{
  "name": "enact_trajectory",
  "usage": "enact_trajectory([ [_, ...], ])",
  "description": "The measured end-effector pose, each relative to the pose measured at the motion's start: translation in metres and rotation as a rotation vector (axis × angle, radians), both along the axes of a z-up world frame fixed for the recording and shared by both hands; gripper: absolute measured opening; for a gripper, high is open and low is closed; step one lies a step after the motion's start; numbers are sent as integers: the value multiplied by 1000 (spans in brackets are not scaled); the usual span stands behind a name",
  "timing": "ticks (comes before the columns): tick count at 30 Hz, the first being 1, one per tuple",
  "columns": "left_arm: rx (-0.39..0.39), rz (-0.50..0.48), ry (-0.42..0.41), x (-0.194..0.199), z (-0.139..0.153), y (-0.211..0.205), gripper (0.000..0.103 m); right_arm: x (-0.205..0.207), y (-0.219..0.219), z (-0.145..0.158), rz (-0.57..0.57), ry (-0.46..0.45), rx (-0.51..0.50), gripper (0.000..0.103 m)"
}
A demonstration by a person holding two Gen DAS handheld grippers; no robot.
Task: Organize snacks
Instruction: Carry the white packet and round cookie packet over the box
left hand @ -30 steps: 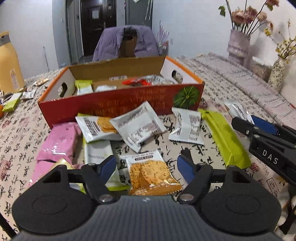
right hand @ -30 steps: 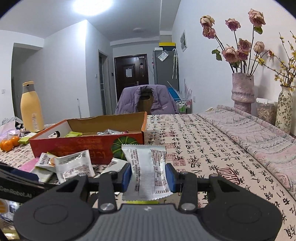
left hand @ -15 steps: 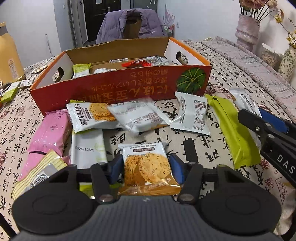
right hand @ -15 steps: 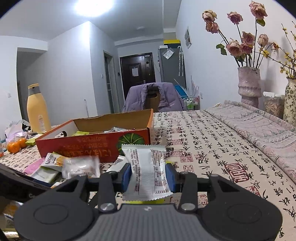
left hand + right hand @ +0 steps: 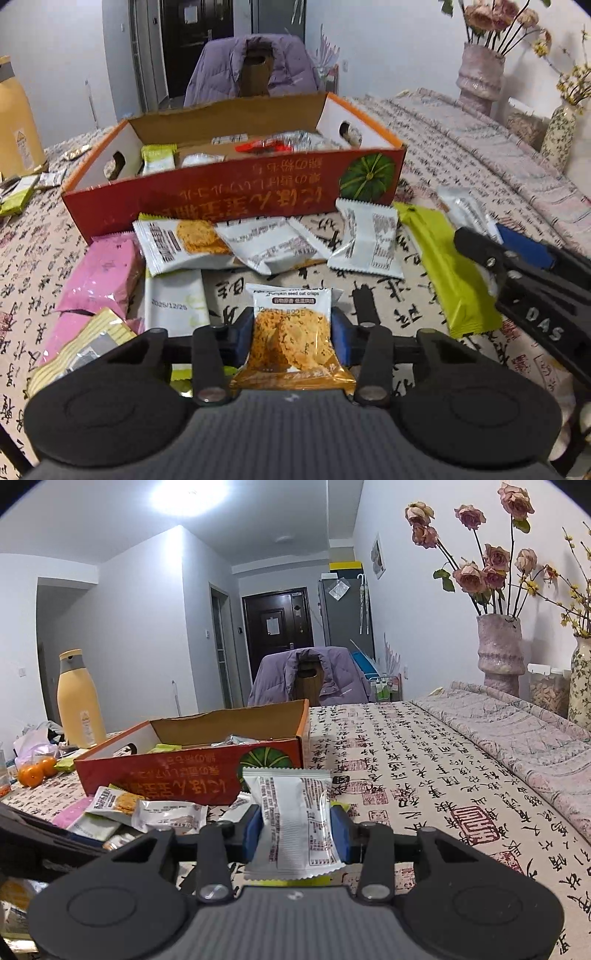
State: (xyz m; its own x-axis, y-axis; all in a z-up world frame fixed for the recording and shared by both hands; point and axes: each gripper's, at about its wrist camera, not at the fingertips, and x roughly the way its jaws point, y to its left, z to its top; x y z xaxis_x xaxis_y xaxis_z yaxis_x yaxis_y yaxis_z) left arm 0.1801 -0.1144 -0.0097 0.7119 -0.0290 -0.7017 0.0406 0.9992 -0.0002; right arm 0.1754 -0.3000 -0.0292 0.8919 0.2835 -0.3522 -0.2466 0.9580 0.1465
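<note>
1. Left wrist view: the left gripper [image 5: 291,332] is clamped on a clear-and-orange pumpkin seed oat crisp packet [image 5: 290,338], raised above the patterned tablecloth [image 5: 436,155].
2. The right gripper [image 5: 295,832] grips a white foil snack sachet [image 5: 295,819], held upright.
3. Ahead of both claws, the open red cardboard box [image 5: 236,192] already contains a few packets.
4. Many remain loose between claws and box: a pink wrapper [image 5: 99,277], a green bar [image 5: 447,269], white sachets [image 5: 369,240]. I judge the sorting well short of half done.

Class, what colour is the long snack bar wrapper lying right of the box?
Lime green long snack bar wrapper, clearest in the left wrist view.
</note>
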Motion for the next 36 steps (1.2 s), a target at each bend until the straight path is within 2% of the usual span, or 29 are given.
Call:
enact_trajectory([
  [9, -30, -15, -112, -18, 25, 11, 43, -3, 7, 5, -12, -11, -32, 39],
  [18, -50, 5, -206, -25, 48, 29, 43, -7, 28, 27, 33, -58, -51, 39],
  [27, -48, 21, -288, -15, 72, 51, 43, 9, 51, 54, 58, -108, -65, 39],
  [36, -46, 41, -350, 12, 94, 75, 43, 45, 78, 78, 77, -121, -70, 39],
])
